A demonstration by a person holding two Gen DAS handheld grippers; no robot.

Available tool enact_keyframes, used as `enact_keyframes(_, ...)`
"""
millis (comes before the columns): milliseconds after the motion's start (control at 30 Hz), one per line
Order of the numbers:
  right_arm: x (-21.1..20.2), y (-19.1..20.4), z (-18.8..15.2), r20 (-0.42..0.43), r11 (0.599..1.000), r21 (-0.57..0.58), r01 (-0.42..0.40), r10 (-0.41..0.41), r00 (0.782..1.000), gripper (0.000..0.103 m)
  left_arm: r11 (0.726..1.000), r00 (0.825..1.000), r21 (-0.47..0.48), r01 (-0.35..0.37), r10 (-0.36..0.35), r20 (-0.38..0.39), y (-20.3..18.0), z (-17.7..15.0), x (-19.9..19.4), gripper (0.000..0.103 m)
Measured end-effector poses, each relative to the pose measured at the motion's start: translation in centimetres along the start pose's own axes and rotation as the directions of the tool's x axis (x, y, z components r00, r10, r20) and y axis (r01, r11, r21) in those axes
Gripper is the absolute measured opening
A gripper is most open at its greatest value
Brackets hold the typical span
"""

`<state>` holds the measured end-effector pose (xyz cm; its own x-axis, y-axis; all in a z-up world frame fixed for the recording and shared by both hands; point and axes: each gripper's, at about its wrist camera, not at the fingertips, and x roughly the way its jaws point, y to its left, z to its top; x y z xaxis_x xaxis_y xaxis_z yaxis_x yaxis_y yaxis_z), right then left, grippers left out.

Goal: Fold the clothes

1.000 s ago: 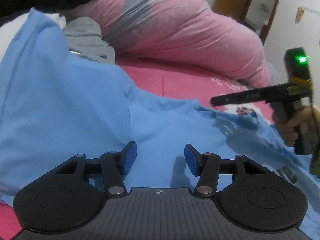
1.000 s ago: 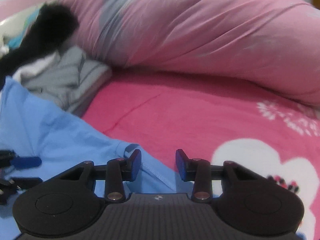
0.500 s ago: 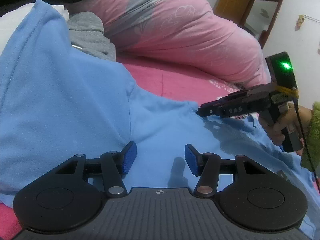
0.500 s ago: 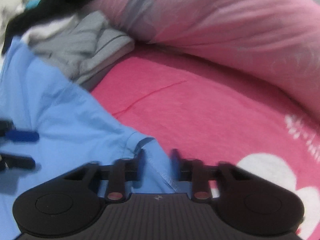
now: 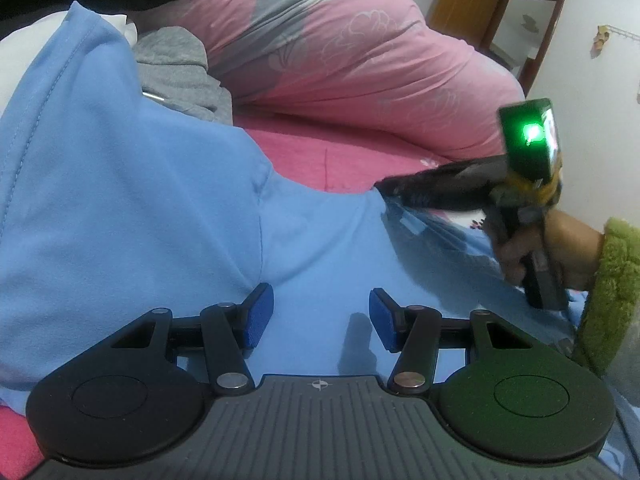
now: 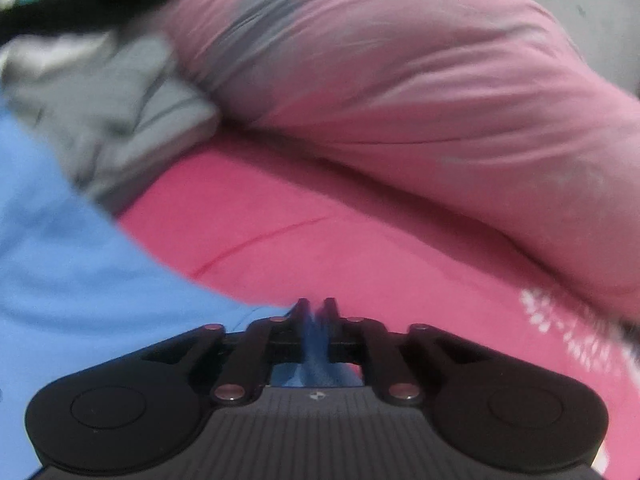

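Since 1 second ago, blue shirt (image 5: 168, 216) fabric is sitting pinched in the right gripper (image 6: 314, 312), whose jaws are easing open slightly around its edge. Left gripper (image 5: 316, 318) is hovering half open over the shirt on the pink bed (image 6: 340, 240).

Bed w/ hot-pink sheet (image 5: 320, 152), white flower print at right edge. Rolled pink/grey duvet (image 5: 360, 68) lies across far side of bed. Beyond it: white wall (image 5: 592, 92), wooden cabinet (image 5: 460, 4) w/ dark-framed mirror (image 5: 520, 28) just beside it. Small ornament hangs on wall, upper right. Room light dim, even.
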<state>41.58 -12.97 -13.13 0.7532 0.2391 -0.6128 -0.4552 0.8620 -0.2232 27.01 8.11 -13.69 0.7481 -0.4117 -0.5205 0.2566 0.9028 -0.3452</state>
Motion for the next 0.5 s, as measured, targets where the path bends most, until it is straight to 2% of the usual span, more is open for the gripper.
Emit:
enact_keyframes(167, -3.3, -6.0, 0.7, 0.022, 0.971, 0.238, 0.024, -0.030, 0.999, 0.011, 1.000, 1.000, -0.002, 0.002, -0.002, 0.000, 0.0, 0.0, 0.0, 0.053)
enact_keyframes(267, -7.0, -9.2, 0.4, 0.040, 0.946, 0.318, 0.061, -0.078, 0.996, 0.011, 1.000, 1.000, -0.004, 0.004, -0.004, -0.001, 0.0, 0.0, -0.1, 0.053)
enact_keyframes(367, -11.1, -12.4, -0.9, 0.014, 0.908, 0.401, 0.121, -0.138, 0.990, 0.011, 1.000, 1.000, -0.007, 0.005, -0.005, -0.002, 0.0, 0.0, -0.1, 0.053)
enact_keyframes(433, -13.3, -14.6, -2.9, -0.018, 0.878, 0.463, 0.123, -0.129, 0.991, 0.016, 1.000, 1.000, -0.008, 0.006, -0.006, -0.002, 0.0, 0.0, 0.0, 0.053)
enact_keyframes(500, -14.2, -16.3, -5.1, -0.067, 0.850, 0.515, 0.111, -0.089, 0.994, 0.037, 1.000, 1.000, -0.009, 0.006, -0.006, -0.003, 0.0, 0.1, -0.1, 0.053)
